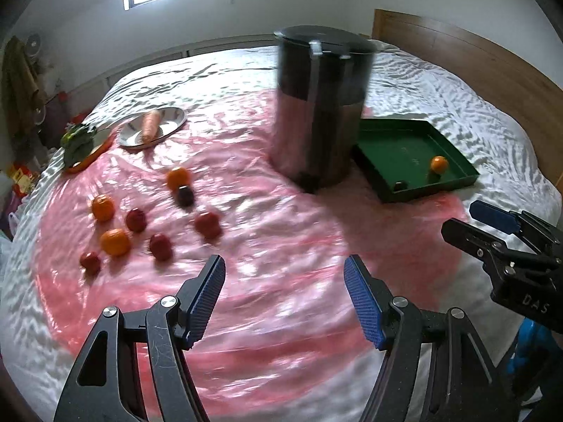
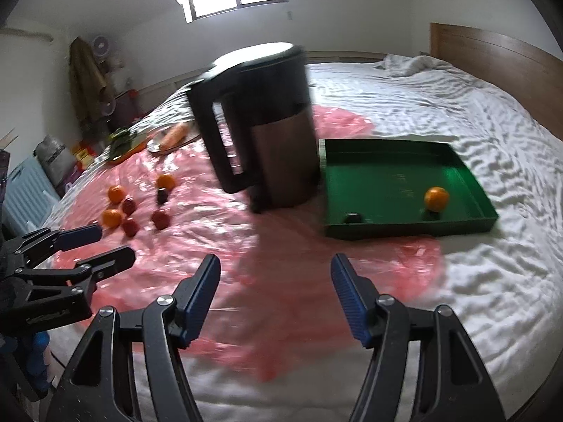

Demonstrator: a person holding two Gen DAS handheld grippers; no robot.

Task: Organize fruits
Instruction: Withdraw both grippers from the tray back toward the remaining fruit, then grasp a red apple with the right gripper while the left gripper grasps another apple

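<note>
Several oranges (image 1: 115,242) and red fruits (image 1: 160,246) lie loose on a pink plastic sheet (image 1: 281,232) at the left, with one dark fruit (image 1: 185,196) among them. At the right, a green tray (image 1: 415,140) holds one orange (image 1: 439,164) and one dark fruit (image 1: 400,185). My left gripper (image 1: 284,267) hangs open over the sheet, nothing between its blue pads, right of the loose fruit. My right gripper (image 2: 275,263) is open and empty too, short of the tray (image 2: 387,227). Each gripper shows in the other's view, side by side.
A tall steel kettle (image 1: 316,112) with a black lid stands between the loose fruit and the tray. At the far left, a metal plate (image 1: 169,123) holds a carrot (image 1: 151,125), and another plate holds leafy greens (image 1: 79,139). A white bedsheet and wooden headboard (image 1: 475,59) lie beyond.
</note>
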